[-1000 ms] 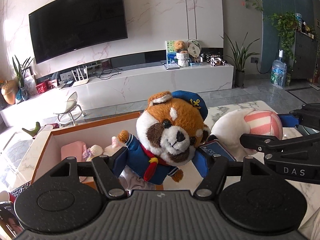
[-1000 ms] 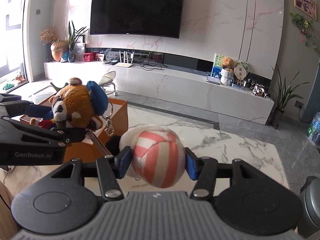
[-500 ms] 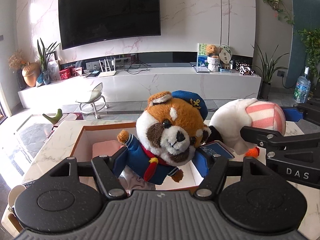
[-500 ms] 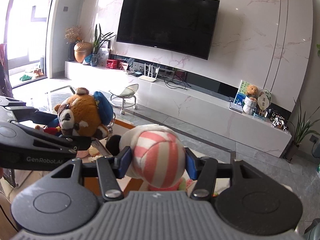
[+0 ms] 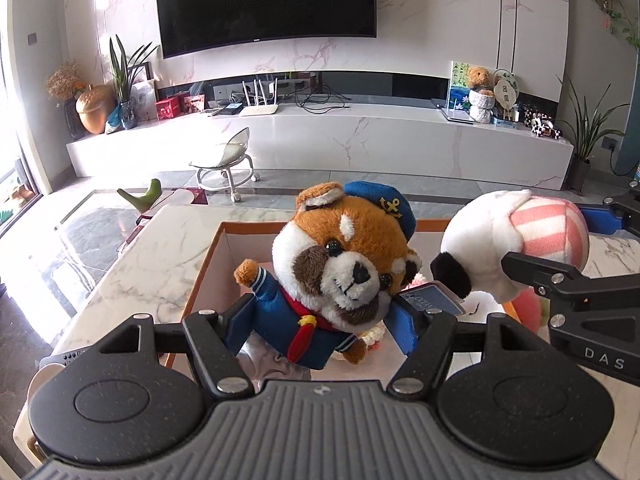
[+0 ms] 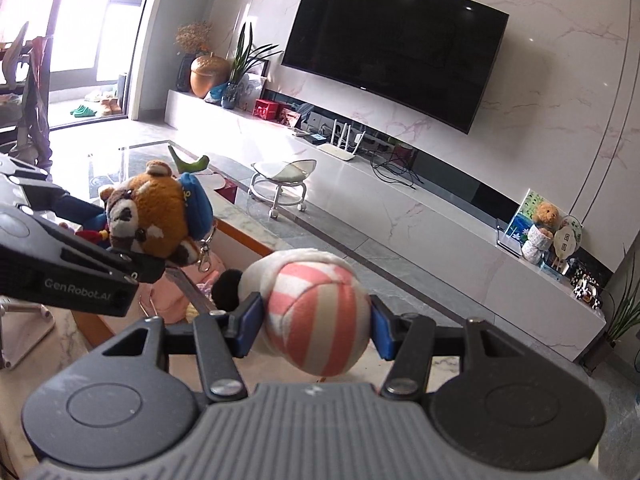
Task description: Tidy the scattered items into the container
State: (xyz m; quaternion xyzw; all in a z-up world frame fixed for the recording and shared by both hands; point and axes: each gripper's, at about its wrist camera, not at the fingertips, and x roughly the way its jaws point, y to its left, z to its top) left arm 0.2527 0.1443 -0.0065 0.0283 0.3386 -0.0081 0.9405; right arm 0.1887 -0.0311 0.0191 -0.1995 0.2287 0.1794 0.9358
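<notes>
Overhead, the left tool [image 5: 322, 322] clamps the sailor plush [image 5: 340, 264] facing back, while the right tool [image 6: 316, 326] clamps the striped plush [image 6: 316, 316] above the box [image 5: 208, 264].

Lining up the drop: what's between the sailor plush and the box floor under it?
In the left wrist view, the sailor plush hangs over the open box; beneath it lie soft toys already in the box. No lid or barrier shows.

White marble table [image 5: 132, 264] with the orange-rimmed box [image 5: 208, 264] directly on it.
</notes>
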